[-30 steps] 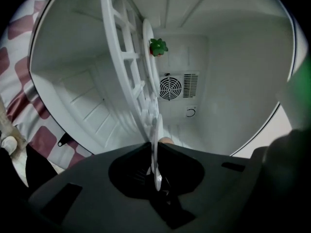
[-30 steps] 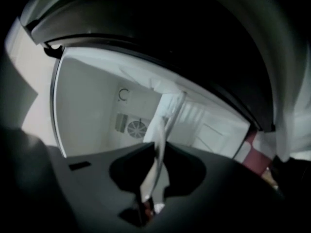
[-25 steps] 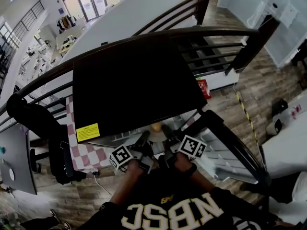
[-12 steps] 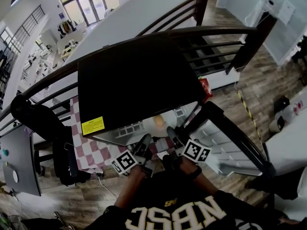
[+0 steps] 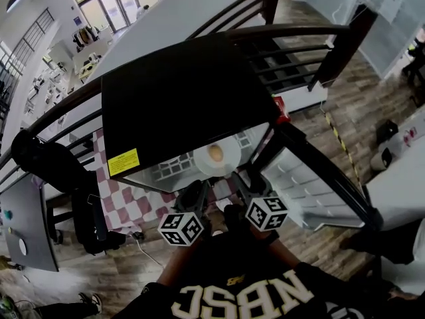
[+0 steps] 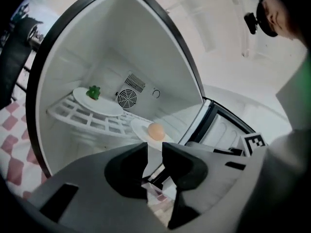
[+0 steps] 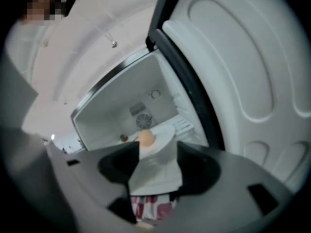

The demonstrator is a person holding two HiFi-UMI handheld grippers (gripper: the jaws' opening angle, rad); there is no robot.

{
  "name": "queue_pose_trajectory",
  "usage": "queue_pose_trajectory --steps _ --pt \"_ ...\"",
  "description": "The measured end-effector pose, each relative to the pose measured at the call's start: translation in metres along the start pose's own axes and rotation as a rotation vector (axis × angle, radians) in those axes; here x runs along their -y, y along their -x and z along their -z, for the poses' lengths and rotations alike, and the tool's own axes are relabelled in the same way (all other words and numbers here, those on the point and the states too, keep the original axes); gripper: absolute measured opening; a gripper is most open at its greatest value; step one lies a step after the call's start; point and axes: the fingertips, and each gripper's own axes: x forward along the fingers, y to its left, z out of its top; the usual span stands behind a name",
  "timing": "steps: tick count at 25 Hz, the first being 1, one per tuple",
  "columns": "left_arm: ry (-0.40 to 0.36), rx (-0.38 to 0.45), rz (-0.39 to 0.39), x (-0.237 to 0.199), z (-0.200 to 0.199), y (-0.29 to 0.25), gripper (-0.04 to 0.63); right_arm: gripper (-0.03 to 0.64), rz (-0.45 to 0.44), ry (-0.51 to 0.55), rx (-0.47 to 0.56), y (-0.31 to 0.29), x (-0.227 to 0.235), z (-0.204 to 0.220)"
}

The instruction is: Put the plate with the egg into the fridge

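The right gripper (image 7: 158,152) hangs with its jaws wide apart and empty. The left gripper (image 6: 154,152) beside it has a narrower gap and also holds nothing. That makes sense, I'd say, because the plate (image 5: 202,165) with the egg (image 5: 215,153) already rests on the wire shelf (image 6: 68,115) just ahead of both, inside the fridge (image 5: 179,98). Farther in and to the left, a second plate (image 6: 109,107) carries something green. The open door (image 7: 233,57) stands close on the right gripper's right, so the free room lies straight back.

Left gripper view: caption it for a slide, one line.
Egg plate rests on the fridge rack beside a second plate; tongs empty.
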Motion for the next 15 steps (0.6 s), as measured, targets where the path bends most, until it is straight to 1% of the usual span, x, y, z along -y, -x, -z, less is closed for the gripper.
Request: queue_pose_trajectory --steps 2,4,6,7,8,10,13,15 --pt "-0.092 -0.011 -0.016 0.002 0.003 0.000 0.104 0.252 0.003 0.056 -0.013 0.000 -0.005 0.003" --pt "-0.150 -0.023 -0.027 0.003 0.005 0.000 0.098 0.248 0.013 0.097 -0.037 -0.001 -0.007 0.009" --pt "-0.177 -0.039 -0.045 0.001 0.008 -0.002 0.083 0.224 0.035 0.129 -0.066 -0.002 -0.007 0.015" --pt "-0.184 -0.048 -0.054 -0.001 0.009 -0.003 0.035 0.207 0.041 0.140 -0.075 -0.002 -0.007 0.018" --pt "-0.191 -0.055 -0.059 -0.002 0.009 -0.004 0.026 0.182 0.041 0.149 -0.081 -0.002 -0.008 0.020" --pt "-0.213 -0.064 -0.059 -0.002 0.009 -0.006 0.021 0.135 0.036 0.174 -0.090 -0.002 -0.012 0.022" --pt "-0.269 -0.071 -0.059 0.001 0.006 -0.012 0.021 0.084 0.025 0.216 -0.102 -0.005 -0.017 0.024" --pt "-0.289 -0.080 -0.057 0.001 0.007 -0.015 0.020 0.066 0.021 0.232 -0.112 -0.008 -0.019 0.025"
